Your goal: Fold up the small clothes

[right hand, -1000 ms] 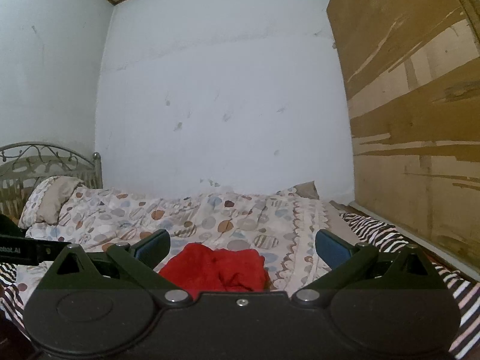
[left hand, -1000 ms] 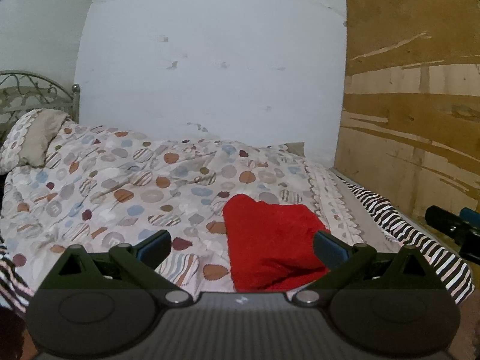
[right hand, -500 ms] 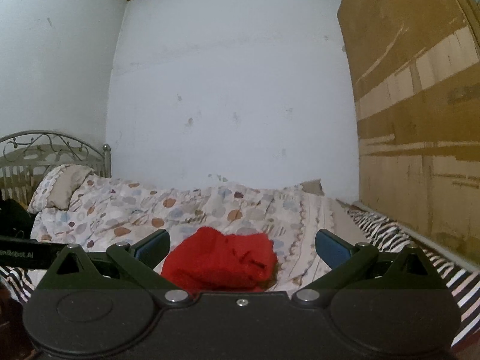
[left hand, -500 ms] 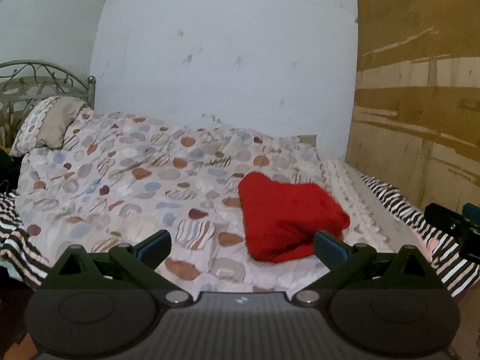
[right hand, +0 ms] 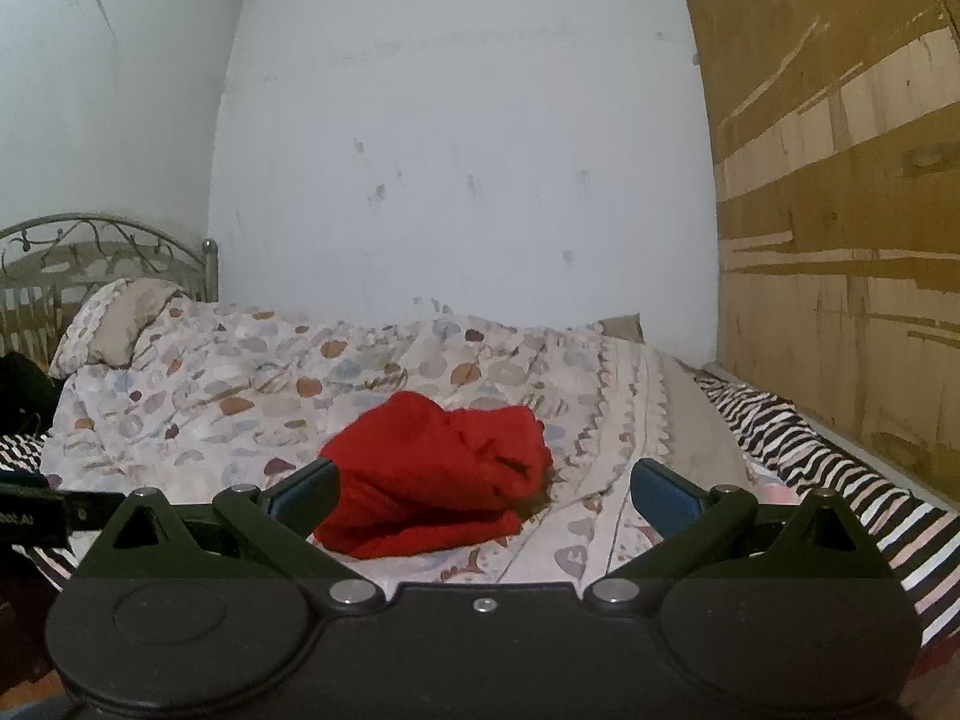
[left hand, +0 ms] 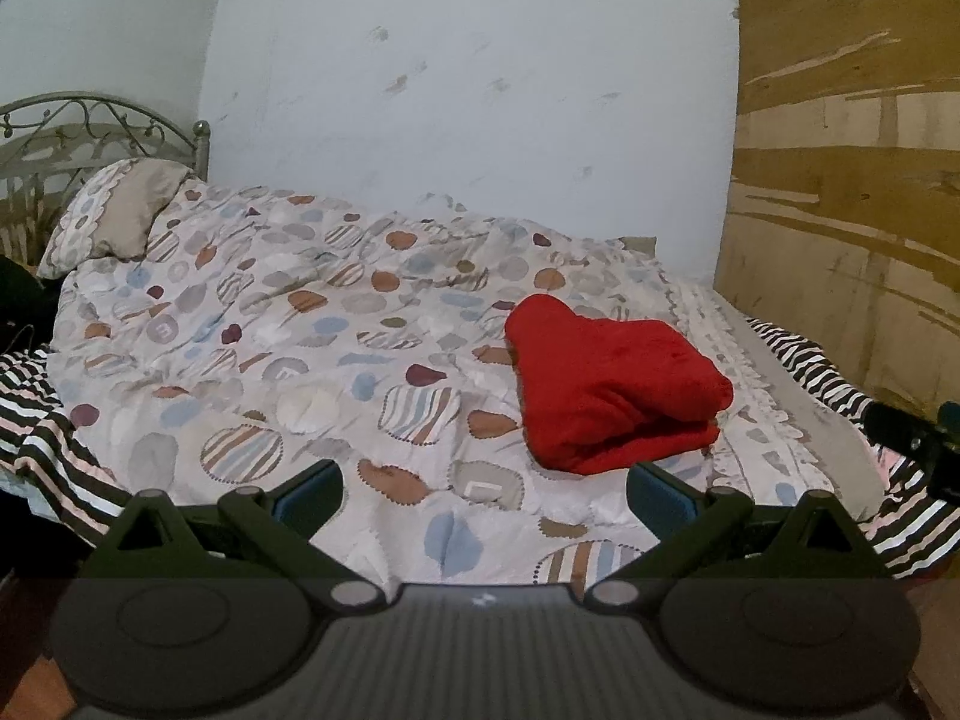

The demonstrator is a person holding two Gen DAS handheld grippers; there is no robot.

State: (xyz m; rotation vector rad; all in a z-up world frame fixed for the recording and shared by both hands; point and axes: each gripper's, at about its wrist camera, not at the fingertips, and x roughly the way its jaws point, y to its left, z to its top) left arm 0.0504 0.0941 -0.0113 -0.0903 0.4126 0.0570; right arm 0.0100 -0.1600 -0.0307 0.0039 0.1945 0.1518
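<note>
Garment: a red fleecy piece of clothing (left hand: 612, 387), folded into a thick bundle, lies on the bed toward its right side, its open layered edge facing the near corner.
Bedding: a cream quilt printed with brown, blue and striped dots (left hand: 300, 348) covers the mattress; the red bundle rests directly on it.
Left tongs: the left gripper (left hand: 483, 489) hangs over the near edge of the quilt, jaws spread wide, nothing between them; the bundle sits just beyond its right finger.
Right tongs: the right gripper (right hand: 483, 489) is likewise spread wide and holds nothing; the red bundle (right hand: 435, 480) shows between its fingers, nearer the left one.
Edges: a black-and-white striped sheet (right hand: 774, 426) runs along the right side, below a brown plywood board (right hand: 840, 210).
Head end: a pillow (left hand: 114, 216) leans against a curled metal headboard (left hand: 78, 132).
</note>
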